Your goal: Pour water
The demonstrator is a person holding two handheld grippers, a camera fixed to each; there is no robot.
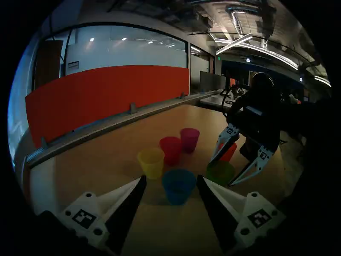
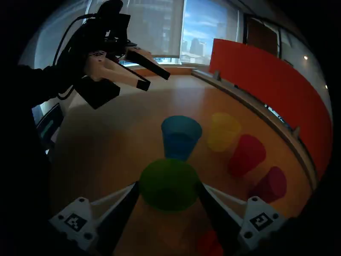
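Note:
Several plastic cups stand on the wooden table (image 1: pixel 106 158): blue (image 1: pixel 178 185), yellow (image 1: pixel 151 162), red (image 1: pixel 170 149), magenta (image 1: pixel 189 139), green (image 1: pixel 220 172) and orange (image 1: pixel 229 151). My left gripper (image 1: pixel 170 179) is open and holds nothing, and the blue cup lies beyond its tips. In the right gripper view the left gripper (image 2: pixel 156 81) hangs above the table, well back from the blue cup (image 2: pixel 180 136). My right gripper (image 2: pixel 167 184) is open wide, its fingers on either side of the green cup (image 2: pixel 169 183). The left gripper view shows the right gripper (image 1: pixel 220 174) straddling that cup.
A red partition (image 1: pixel 106 96) on a grey rail runs along the table's far edge. In the right gripper view the yellow cup (image 2: pixel 223 130), red cup (image 2: pixel 247 155) and magenta cup (image 2: pixel 270 183) line up toward it, and the orange cup (image 2: pixel 209 245) sits under the gripper. Bare tabletop (image 2: pixel 106 136) spreads left.

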